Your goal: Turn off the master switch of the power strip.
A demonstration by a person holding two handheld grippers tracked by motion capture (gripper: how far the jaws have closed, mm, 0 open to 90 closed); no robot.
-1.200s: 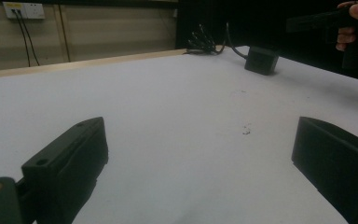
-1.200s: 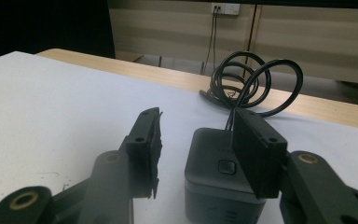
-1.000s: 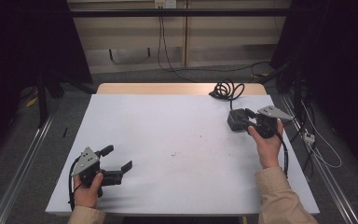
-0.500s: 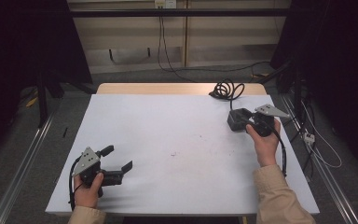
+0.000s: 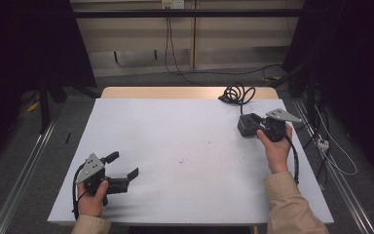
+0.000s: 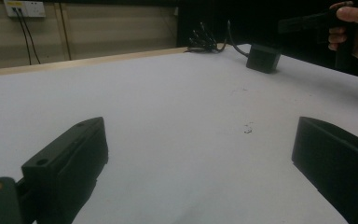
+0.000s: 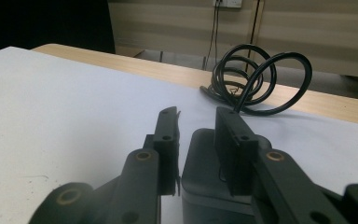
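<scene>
My right gripper is low over the white table. Its jaws have just been closing, with a narrow gap between them. A black power adapter lies just under and beyond the right jaw; the left jaw is beside its edge. Whether the pads press on it cannot be told. Its coiled black cable rests behind, on the wooden table edge.

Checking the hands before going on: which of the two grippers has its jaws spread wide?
The left gripper, near the table's front edge; the right gripper has been closing at the black adapter.
</scene>
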